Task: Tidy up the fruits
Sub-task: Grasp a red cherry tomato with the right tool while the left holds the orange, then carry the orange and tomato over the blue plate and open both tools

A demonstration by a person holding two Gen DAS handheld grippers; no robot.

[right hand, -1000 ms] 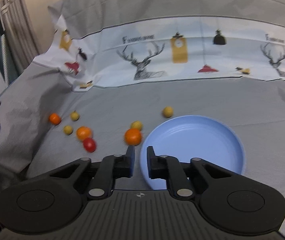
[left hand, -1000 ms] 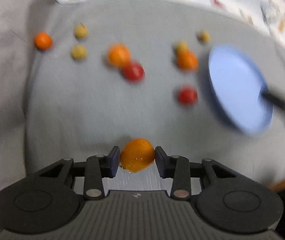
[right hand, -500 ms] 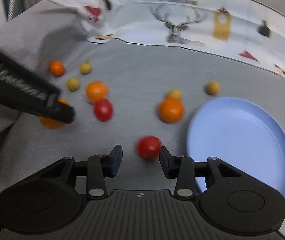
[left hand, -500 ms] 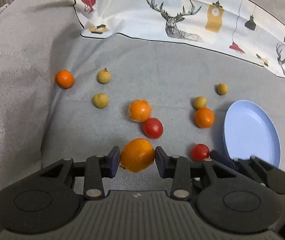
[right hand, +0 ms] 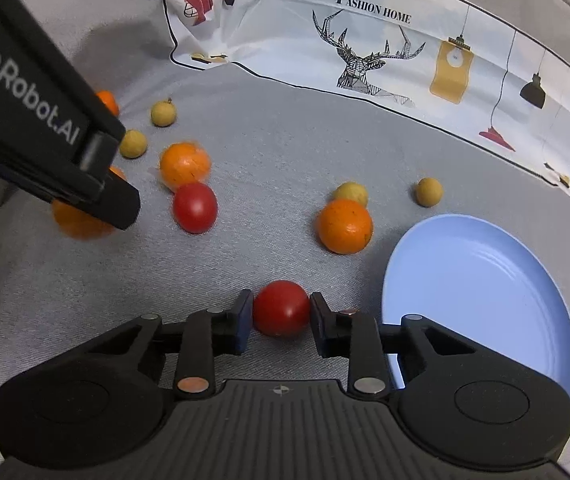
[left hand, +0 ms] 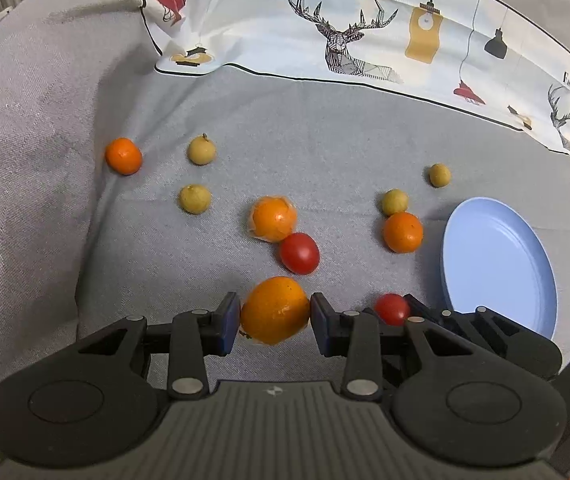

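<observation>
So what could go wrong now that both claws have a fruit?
The left claw pinches a round orange only at its sides, so it might slip or roll out. The right claw squeezes a soft-looking red tomato and too hard a grip could squash it. Both claws sit close together beside the blue plate, so they may bump each other on the way to it.

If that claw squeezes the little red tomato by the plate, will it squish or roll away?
The red tomato looks round and glossy, so it would probably roll or slip if nudged. It sits between the right gripper pads, so a soft squeeze should hold it; thin skin might split under a hard one.
</observation>
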